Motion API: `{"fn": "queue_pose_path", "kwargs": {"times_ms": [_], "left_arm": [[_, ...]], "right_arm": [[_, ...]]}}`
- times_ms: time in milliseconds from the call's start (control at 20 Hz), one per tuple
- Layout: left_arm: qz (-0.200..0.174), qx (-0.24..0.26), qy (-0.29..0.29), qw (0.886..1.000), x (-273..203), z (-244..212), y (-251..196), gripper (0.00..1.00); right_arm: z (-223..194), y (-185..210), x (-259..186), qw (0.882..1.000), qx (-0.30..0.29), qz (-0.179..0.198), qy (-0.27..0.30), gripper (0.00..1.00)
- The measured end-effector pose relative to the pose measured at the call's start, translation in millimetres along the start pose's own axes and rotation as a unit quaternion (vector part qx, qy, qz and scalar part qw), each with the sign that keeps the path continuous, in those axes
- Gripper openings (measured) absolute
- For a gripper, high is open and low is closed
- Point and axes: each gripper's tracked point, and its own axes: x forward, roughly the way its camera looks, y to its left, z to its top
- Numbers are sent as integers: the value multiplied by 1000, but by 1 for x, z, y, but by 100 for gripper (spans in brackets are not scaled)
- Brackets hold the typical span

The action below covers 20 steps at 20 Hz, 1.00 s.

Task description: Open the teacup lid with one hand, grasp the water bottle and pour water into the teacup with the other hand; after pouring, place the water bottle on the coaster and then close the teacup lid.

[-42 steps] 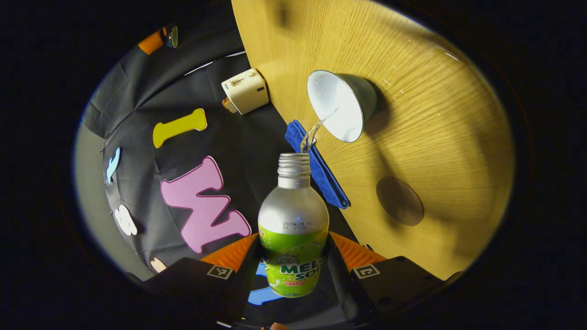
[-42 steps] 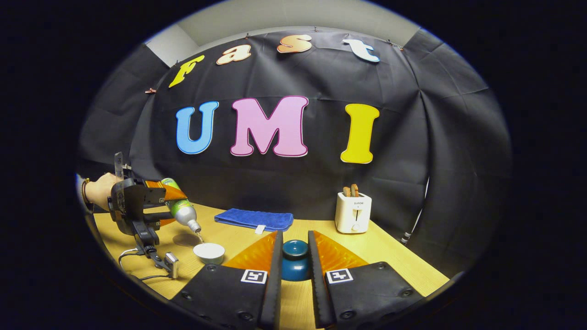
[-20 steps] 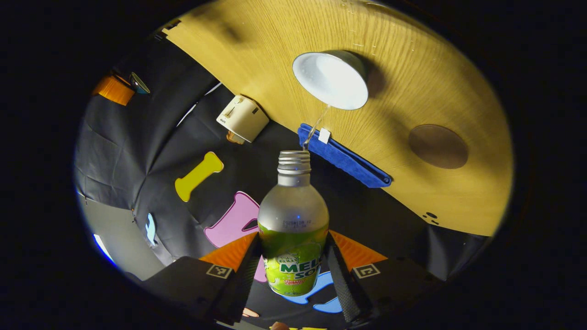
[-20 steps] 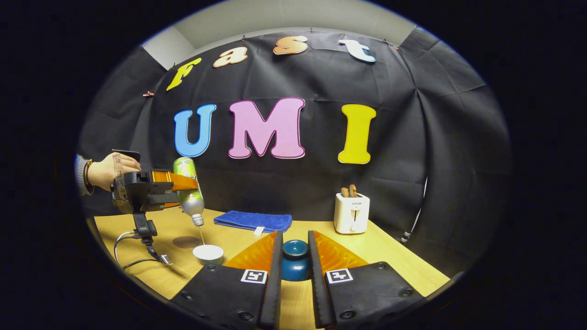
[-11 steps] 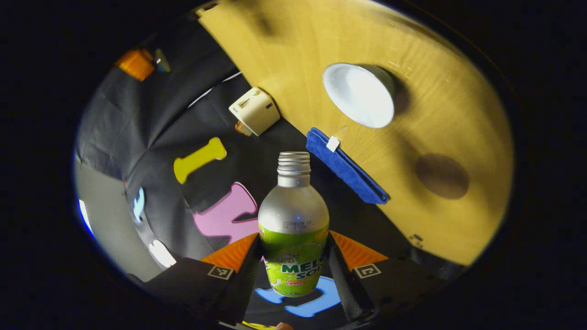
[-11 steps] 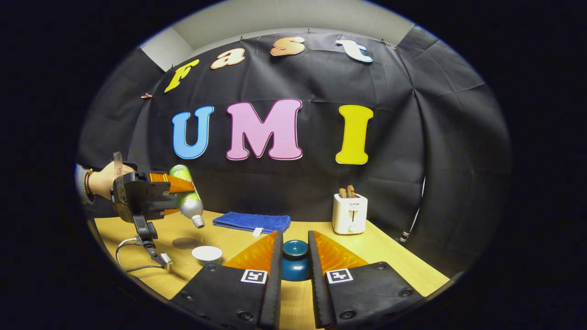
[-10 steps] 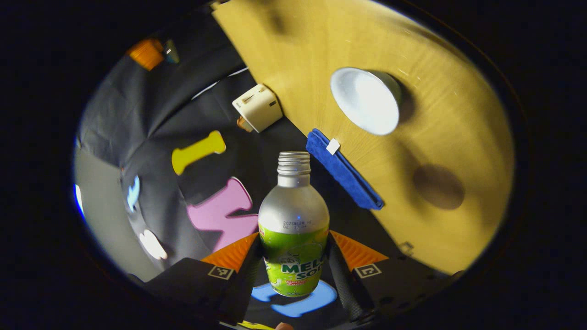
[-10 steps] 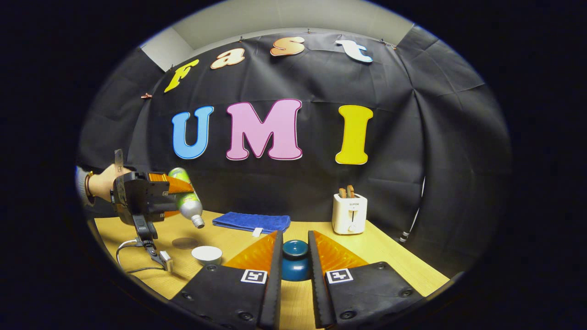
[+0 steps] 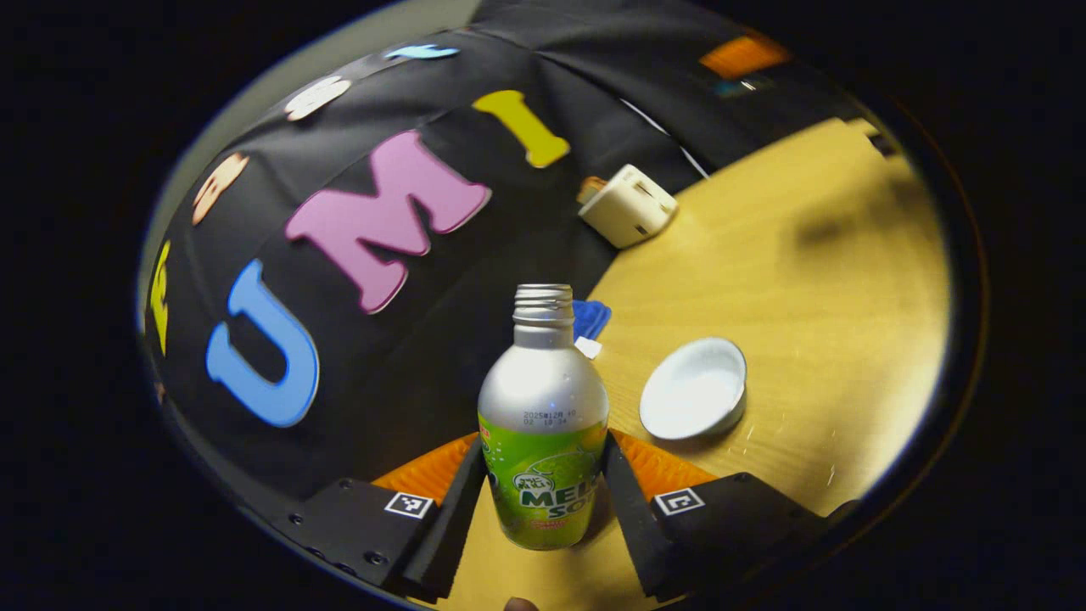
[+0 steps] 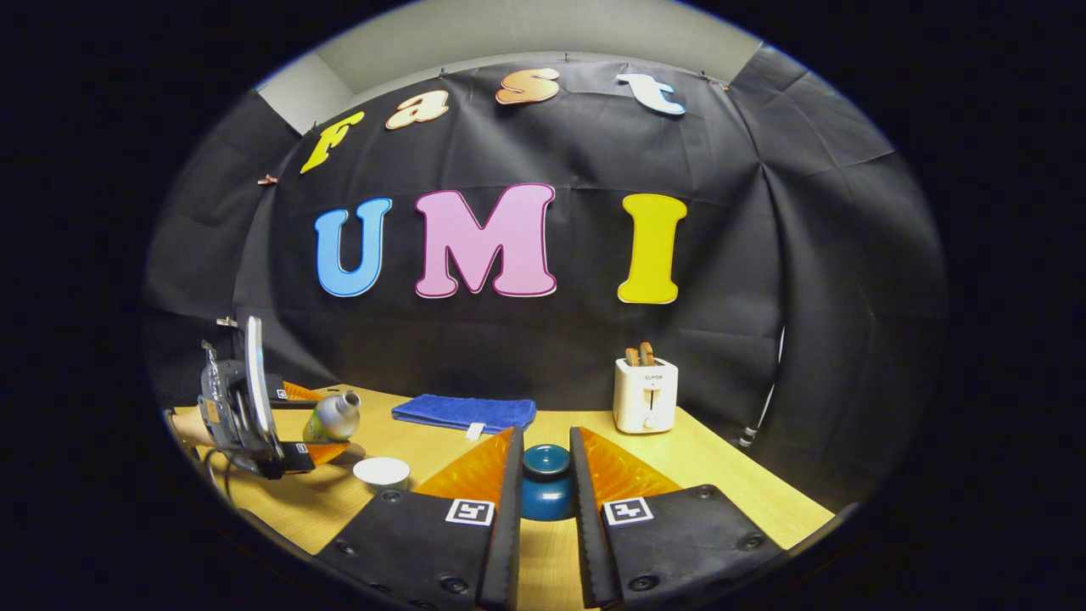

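Observation:
The water bottle (image 9: pixel 543 407), silver with a green label and no cap, sits between the fingers of my left gripper (image 9: pixel 543 462), which is shut on its lower body. In the right gripper view the same bottle (image 10: pixel 333 417) leans with its mouth up and to the right, low over the table's left side, in the left gripper (image 10: pixel 310 422). The white teacup (image 9: pixel 694 399) stands open just right of it, and appears as the teacup (image 10: pixel 382 472) near the front. My right gripper (image 10: pixel 545 441) is shut on the teal lid (image 10: pixel 545 496), held above the table.
A folded blue cloth (image 10: pixel 464 412) lies at the back of the wooden table (image 10: pixel 721 484), with a white toaster (image 10: pixel 646 395) to its right. The toaster (image 9: pixel 628 206) and cloth (image 9: pixel 590 318) lie beyond the bottle. A cable trails under the left gripper.
The pouring stream has stopped. My left gripper has swung the bottle from mouth-down back towards upright and lowered it to the left of the teacup. The right gripper has kept still with the lid.

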Motion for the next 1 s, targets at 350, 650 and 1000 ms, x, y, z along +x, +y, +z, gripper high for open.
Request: {"fn": "queue_pose_path", "kwargs": {"times_ms": [350, 650, 1000], "left_arm": [[48, -300, -58, 951, -7, 10, 68, 79], [54, -323, -33, 944, 22, -20, 75, 80], [65, -329, -12, 942, 29, -42, 74, 81]], "right_arm": [[-7, 11, 3, 1000, -6, 12, 9, 32], [-6, 4, 4, 1000, -3, 5, 7, 32], [-8, 5, 4, 1000, -3, 7, 10, 32]]}}
